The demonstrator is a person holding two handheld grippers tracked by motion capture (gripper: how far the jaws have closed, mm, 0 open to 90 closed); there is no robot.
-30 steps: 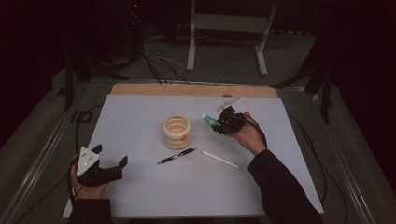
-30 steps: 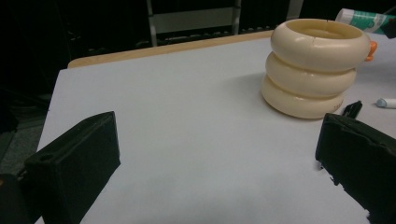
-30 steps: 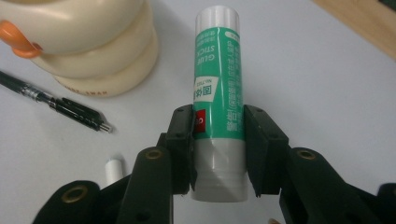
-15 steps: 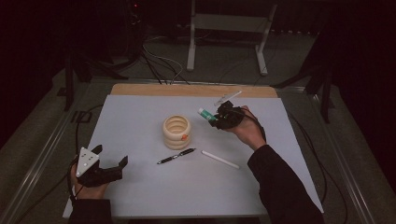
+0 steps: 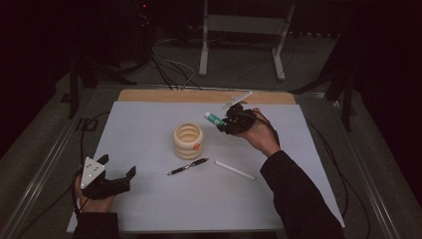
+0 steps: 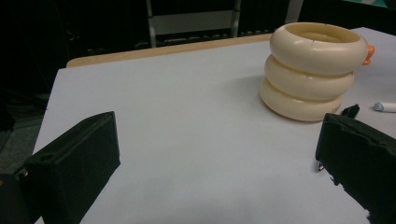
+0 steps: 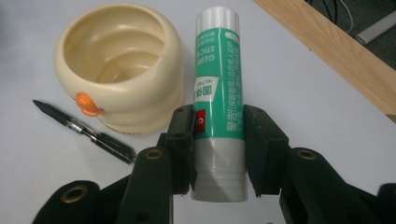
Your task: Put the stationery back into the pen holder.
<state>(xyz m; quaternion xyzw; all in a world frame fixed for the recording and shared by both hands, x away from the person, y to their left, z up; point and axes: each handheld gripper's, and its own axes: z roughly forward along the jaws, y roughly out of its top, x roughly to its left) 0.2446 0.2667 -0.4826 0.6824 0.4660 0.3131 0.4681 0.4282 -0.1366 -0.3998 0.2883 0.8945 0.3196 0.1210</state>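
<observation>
Right tongs point(image 7: 218, 135), clamped on a glue stick point(image 7: 218, 102), should tip it upright over the cup point(image 7: 119, 70) mid-desk; left tongs point(image 5: 117, 174) rest apart.

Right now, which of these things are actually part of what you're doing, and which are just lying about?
In use:
- glue stick, clamped in the right gripper
- cream ringed pot, close beside it, probably its destination

Lying about:
- black pen
- white stick
- left gripper, open, holding nothing
</observation>
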